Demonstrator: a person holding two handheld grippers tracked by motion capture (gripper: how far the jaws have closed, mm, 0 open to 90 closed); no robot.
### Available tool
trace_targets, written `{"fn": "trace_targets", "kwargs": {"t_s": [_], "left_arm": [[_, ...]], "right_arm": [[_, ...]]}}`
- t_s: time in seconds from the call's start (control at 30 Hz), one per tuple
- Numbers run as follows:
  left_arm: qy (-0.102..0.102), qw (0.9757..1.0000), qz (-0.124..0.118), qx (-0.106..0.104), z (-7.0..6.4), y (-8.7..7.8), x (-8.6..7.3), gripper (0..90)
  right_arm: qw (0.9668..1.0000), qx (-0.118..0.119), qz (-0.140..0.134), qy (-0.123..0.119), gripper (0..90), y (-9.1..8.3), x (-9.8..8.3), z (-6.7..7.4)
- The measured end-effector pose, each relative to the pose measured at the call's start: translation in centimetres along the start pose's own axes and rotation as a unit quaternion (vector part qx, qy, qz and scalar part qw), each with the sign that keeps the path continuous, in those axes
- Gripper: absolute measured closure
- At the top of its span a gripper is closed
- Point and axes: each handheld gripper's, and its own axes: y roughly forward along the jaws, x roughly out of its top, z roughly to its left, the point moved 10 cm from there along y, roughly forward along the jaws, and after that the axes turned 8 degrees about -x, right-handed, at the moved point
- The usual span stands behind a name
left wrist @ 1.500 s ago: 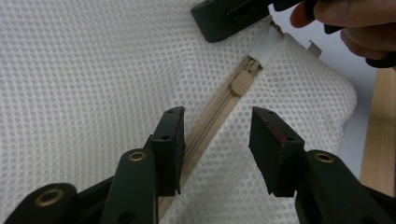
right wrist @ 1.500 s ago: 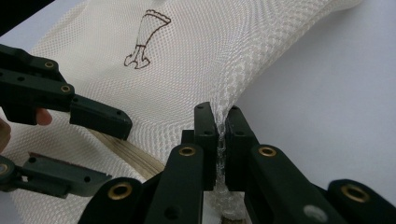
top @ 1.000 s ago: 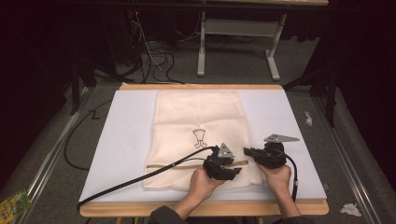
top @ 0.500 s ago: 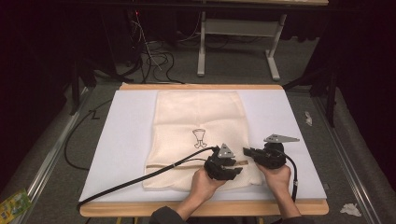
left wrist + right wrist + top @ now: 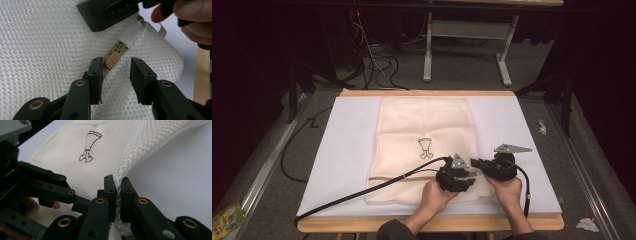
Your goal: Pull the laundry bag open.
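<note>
A cream mesh bag [image 5: 422,135] with a small dark drawing [image 5: 425,148] lies flat on the white table cover. My left gripper [image 5: 469,176] hovers over the bag's near right corner. Its jaws have just been closing, and they stand apart around the tan zipper pull [image 5: 112,59], which sits close to the left jaw. In the left gripper view [image 5: 116,75] the pads do not pinch the pull. My right gripper [image 5: 118,192] is shut on a raised fold of the bag's mesh edge [image 5: 130,152], just right of the left gripper [image 5: 475,163].
The white cover [image 5: 347,130] lies on a wooden table [image 5: 427,93] whose front edge is by my hands. The left gripper's black cable [image 5: 362,192] trails across the bag to the front left. On the floor lie cables [image 5: 377,62], paper scraps [image 5: 587,225] and a green packet [image 5: 227,217].
</note>
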Motion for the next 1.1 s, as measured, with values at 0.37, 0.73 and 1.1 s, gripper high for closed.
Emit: {"fn": "trace_targets", "kwargs": {"t_s": [0.37, 0.73, 1.1], "left_arm": [[0.004, 0.9998, -0.004, -0.019, -0.50, -0.16, 0.03, 68.6], [0.007, 0.9996, -0.006, -0.028, -0.71, -0.54, 0.10, 70.1], [0.011, 0.9995, -0.007, -0.028, -0.87, -0.89, 0.21, 72.0]], "right_arm": [[1.0000, 0.001, 0.003, -0.002, 87.6, 0.02, 0.04, 0.16], [1.0000, -0.003, 0.005, -0.002, 87.6, -0.09, -0.03, -0.10], [1.0000, -0.003, 0.004, -0.001, 87.5, -0.18, -0.12, -0.25]]}}
